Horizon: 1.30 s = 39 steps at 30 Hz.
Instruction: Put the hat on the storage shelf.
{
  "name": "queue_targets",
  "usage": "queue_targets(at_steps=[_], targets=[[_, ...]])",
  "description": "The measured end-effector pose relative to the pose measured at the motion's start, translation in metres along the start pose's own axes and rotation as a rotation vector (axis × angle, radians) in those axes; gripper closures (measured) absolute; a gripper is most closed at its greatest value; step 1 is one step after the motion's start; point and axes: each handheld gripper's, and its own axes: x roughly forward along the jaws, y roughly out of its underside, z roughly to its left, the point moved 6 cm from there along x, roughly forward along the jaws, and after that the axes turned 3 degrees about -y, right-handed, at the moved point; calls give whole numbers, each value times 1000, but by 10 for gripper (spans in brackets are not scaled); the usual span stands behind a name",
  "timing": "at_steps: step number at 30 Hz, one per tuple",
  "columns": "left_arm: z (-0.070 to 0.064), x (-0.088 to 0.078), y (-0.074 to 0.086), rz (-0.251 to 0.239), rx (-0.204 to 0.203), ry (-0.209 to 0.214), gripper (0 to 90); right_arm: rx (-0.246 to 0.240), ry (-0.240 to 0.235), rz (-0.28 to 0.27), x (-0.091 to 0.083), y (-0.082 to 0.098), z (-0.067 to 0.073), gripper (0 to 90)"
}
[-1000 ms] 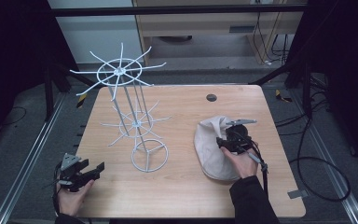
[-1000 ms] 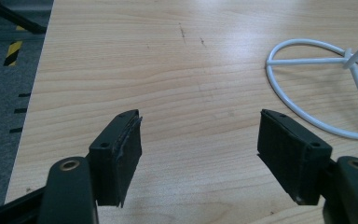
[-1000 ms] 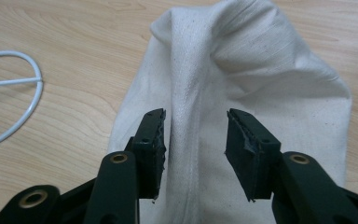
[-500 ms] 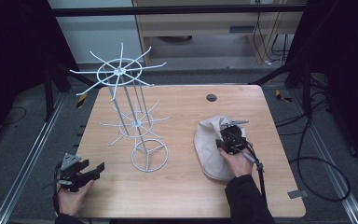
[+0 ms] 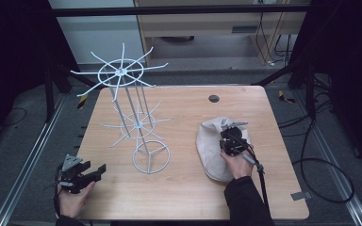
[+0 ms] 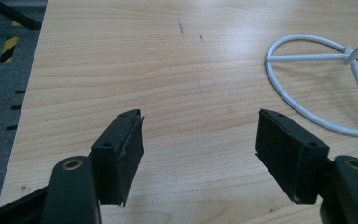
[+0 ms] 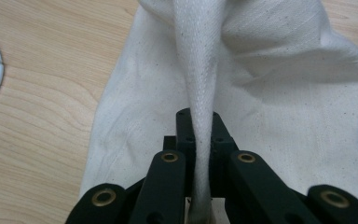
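You are working at a pale wooden table (image 5: 188, 197) set over a dark grey floor, with black framing around it and a light cabinet behind. Your right gripper (image 7: 200, 135) has its jaws clamped on a raised fold or strap of the cream cloth bag (image 7: 279, 93); they have just been closing, and the strip of fabric runs up between the pads, pinched tight. In the high view that right gripper (image 5: 232, 140) sits on top of the cloth bag (image 5: 209, 150), which lies flat on the right half of the table, with your right hand (image 5: 238, 165) just behind it at the bag's near end. Outward to the left of the bag stands the white wire rack (image 5: 139, 127), its round base ring (image 5: 151, 157) resting on the wood near the table's middle and two tiers of spokes fanning out above. Your left gripper (image 6: 198, 144) rests low at the near left corner of the table, jaws spread wide with nothing between them, bare wood ahead and the base ring (image 6: 317, 88) off to its right. In the high view the left gripper (image 5: 87, 173) is well apart from the bag.
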Motion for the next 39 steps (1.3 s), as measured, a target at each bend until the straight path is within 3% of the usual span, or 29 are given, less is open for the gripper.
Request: queue_targets(at_steps=[11, 17, 35, 39], targets=[[0, 0, 0, -1, 0, 0, 319, -3, -22, -56, -20, -2, -5, 881], [0, -1, -1, -6, -4, 1, 321, -5, -61, -93, -33, -1, -6, 882], [-1, 0, 0, -1, 2, 2, 328, -67, -160, -267, -80, 2, -6, 883], [-1, 0, 0, -3, 2, 5, 330, -83, -160, -290, -88, 3, -6, 883]])
